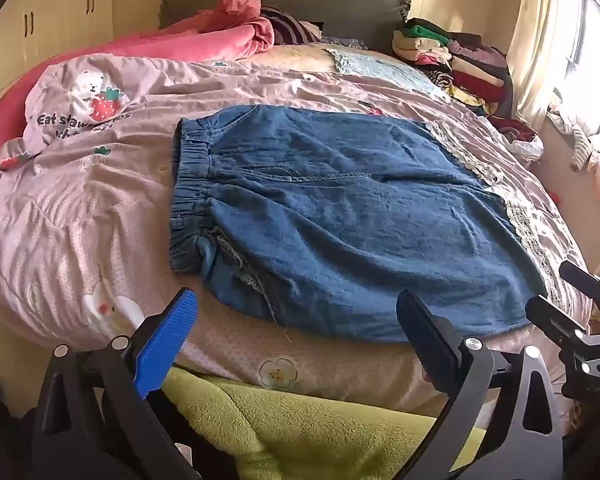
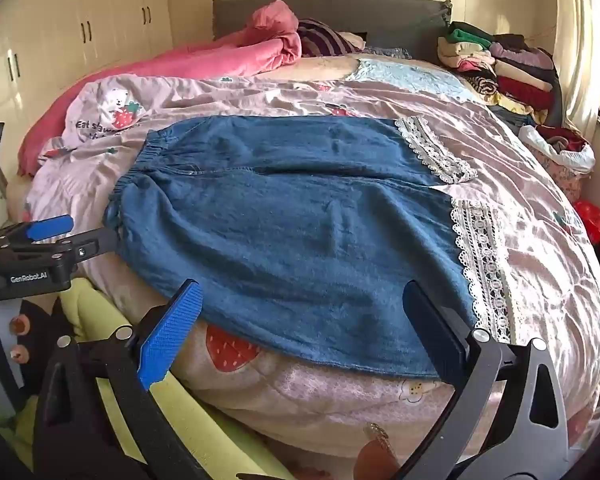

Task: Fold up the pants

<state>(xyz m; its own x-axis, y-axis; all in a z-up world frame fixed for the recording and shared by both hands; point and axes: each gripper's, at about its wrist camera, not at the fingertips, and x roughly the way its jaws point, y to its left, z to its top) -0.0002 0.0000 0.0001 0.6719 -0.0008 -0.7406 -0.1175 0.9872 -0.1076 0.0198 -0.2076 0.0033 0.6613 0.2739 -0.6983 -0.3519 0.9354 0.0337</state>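
Blue denim pants (image 1: 340, 216) with white lace cuffs lie spread flat on the pink bedspread (image 1: 80, 208), elastic waistband to the left, legs to the right. They show the same way in the right wrist view (image 2: 292, 220). My left gripper (image 1: 296, 332) is open and empty, just short of the near edge of the pants, by the waist end. My right gripper (image 2: 300, 316) is open and empty, at the near edge of the pants toward the lace cuff (image 2: 484, 264). Each gripper shows in the other's view: the right one (image 1: 556, 292) and the left one (image 2: 72, 232).
A pink blanket (image 1: 220, 36) lies at the head of the bed. A pile of folded clothes (image 1: 452, 56) sits at the far right by the curtain. A yellow-green fleece (image 1: 300, 432) hangs at the bed's near edge. Cupboards stand at the left.
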